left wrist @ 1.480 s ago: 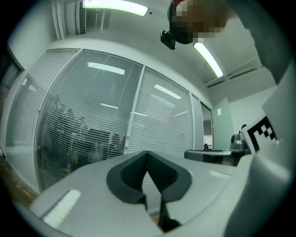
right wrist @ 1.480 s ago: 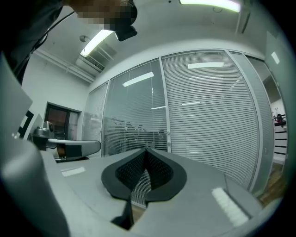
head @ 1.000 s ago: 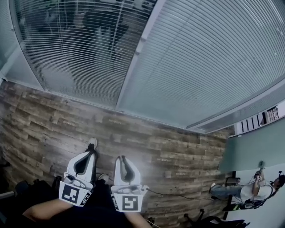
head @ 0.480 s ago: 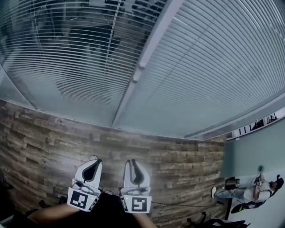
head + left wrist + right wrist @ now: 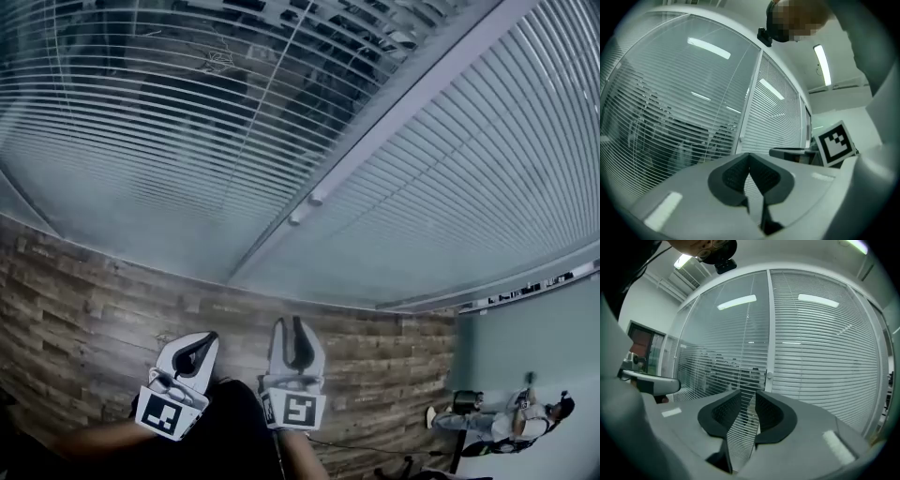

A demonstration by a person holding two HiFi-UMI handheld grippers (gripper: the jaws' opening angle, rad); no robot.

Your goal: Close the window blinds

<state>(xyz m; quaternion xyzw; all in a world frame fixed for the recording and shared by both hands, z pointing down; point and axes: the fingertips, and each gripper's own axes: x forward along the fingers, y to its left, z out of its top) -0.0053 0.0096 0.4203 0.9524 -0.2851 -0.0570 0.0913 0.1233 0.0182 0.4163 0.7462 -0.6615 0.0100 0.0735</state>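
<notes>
Two window blinds hang side by side behind a pale upright frame post [image 5: 394, 117]. The left blind [image 5: 141, 122] has its slats turned open, and dark shapes show through it. The right blind [image 5: 497, 178] has its slats flat and closed. Both grippers are held low in the head view, well short of the blinds. My left gripper [image 5: 194, 354] [image 5: 749, 157] is shut with its tips touching and nothing in it. My right gripper [image 5: 296, 342] [image 5: 748, 394] points at the open blind [image 5: 722, 357]; its jaws are opening, with a narrow gap and nothing between them.
A small round knob [image 5: 317, 199] [image 5: 769, 376] sits on the frame post. Wood-pattern floor [image 5: 94, 300] runs below the glass. A person [image 5: 525, 417] sits at the far lower right. Thin cords [image 5: 747, 324] hang in front of the left blind.
The head view has tilted upward, so the blinds fill more of the frame. Both grippers shifted slightly right and stayed low. The right jaws have parted a little.
</notes>
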